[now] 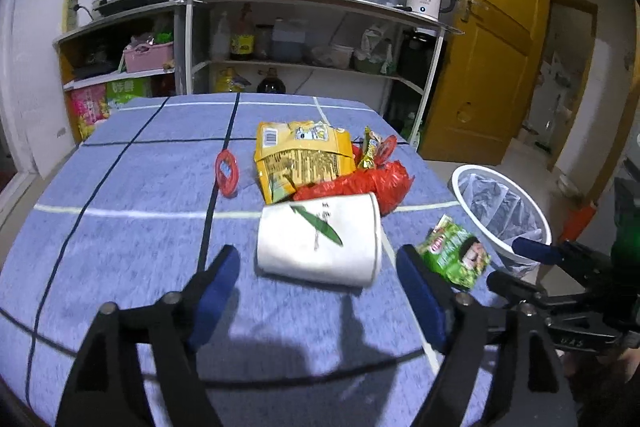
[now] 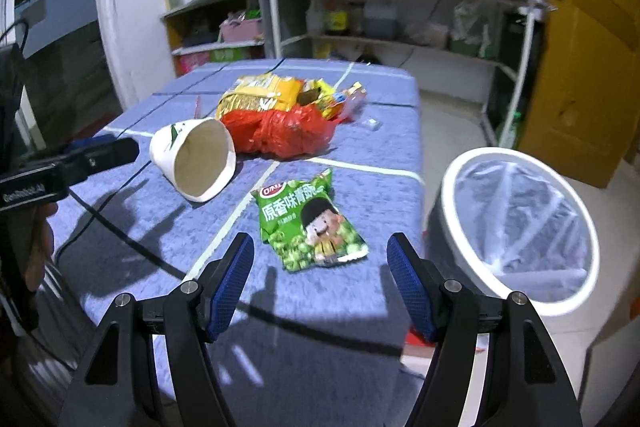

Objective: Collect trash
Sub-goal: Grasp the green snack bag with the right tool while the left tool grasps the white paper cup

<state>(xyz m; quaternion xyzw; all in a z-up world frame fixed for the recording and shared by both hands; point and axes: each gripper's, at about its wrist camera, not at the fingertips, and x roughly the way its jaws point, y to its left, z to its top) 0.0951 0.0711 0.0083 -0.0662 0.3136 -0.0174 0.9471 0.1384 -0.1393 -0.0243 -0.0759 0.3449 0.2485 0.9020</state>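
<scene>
Reaching for trash, I hold my left gripper [image 1: 316, 279] wide open, pointed at the tipped paper cup [image 1: 320, 239] on the blue table [image 1: 120, 227]. My right gripper [image 2: 320, 267] is wide open too, just before the green snack bag [image 2: 310, 223]. Nothing is grabbed yet. I think next each one slides closer, squeezes, then drops it in the bin [image 2: 516, 227] beside the table.

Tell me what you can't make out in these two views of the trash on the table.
- Bin bottom: both views, liner and rim hide it.
- Small pale item behind the red bag: right view, too small; left view, hidden.
- Cup inside: left view shows only its side.
- Yellow bag print: blurred.
</scene>
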